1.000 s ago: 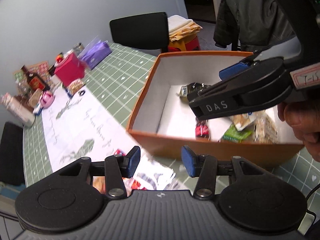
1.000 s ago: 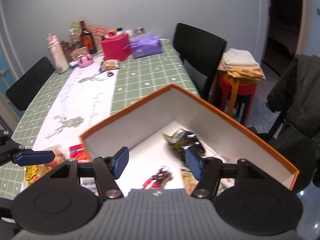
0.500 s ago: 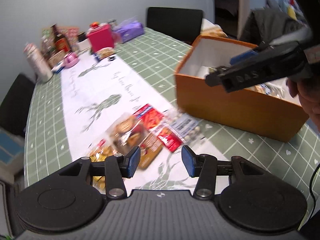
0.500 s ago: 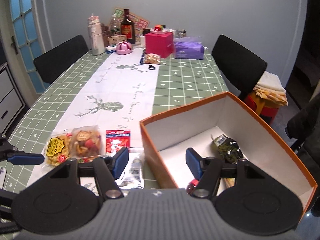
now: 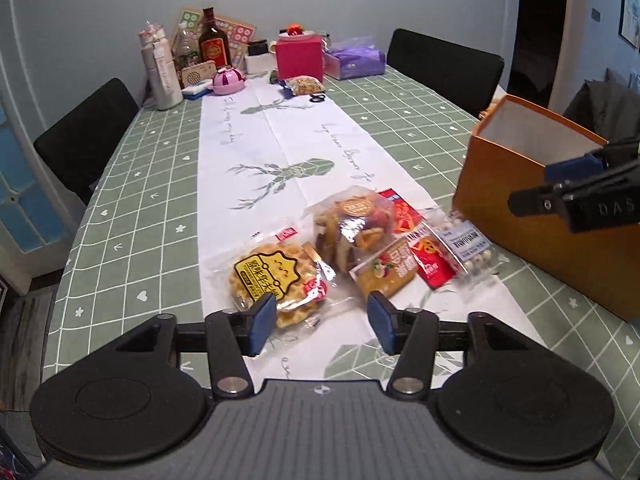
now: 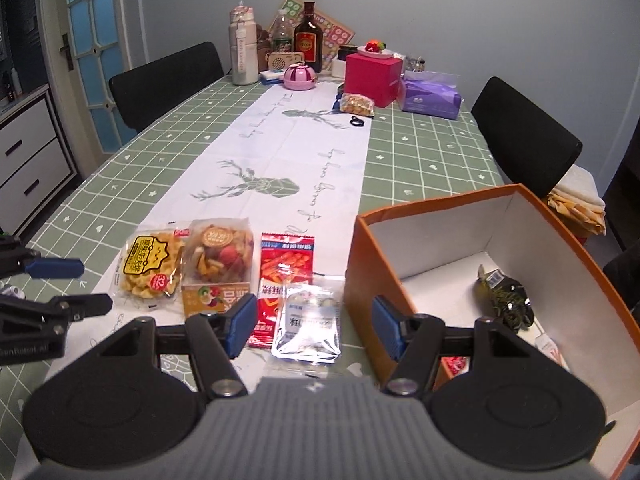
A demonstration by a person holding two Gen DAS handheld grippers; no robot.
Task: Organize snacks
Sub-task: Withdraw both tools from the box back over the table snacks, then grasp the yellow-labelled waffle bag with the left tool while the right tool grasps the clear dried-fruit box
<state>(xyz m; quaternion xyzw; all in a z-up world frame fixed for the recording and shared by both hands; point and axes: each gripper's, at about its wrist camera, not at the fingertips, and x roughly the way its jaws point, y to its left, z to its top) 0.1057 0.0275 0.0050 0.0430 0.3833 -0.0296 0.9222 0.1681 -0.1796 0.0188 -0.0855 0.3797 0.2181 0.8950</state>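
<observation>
Several snack packs lie on the white table runner: a yellow waffle pack [image 5: 276, 276] [image 6: 150, 266], a mixed fruit-chip bag [image 5: 348, 224] [image 6: 220, 256], an orange pack [image 5: 386, 270], a red pack [image 6: 285, 272] and a clear pack of white balls [image 5: 466, 246] [image 6: 308, 320]. An orange box [image 5: 532, 216] [image 6: 376, 280] stands to their right and holds a dark green pack [image 6: 506, 296]. My left gripper [image 5: 322, 322] is open and empty, just short of the waffle pack. My right gripper [image 6: 314, 318] is open and empty above the clear pack, beside the box.
At the table's far end stand bottles [image 6: 308, 36], a white flask [image 6: 243, 52], a red box [image 6: 372, 76], a purple tissue pack [image 6: 430, 96] and a small nut bag [image 6: 356, 105]. Black chairs [image 6: 520, 136] flank the table. A door [image 6: 94, 52] is on the left.
Both grippers have pulled back out of the orange box and swung left over the snacks on the runner. Both stay open and empty.
</observation>
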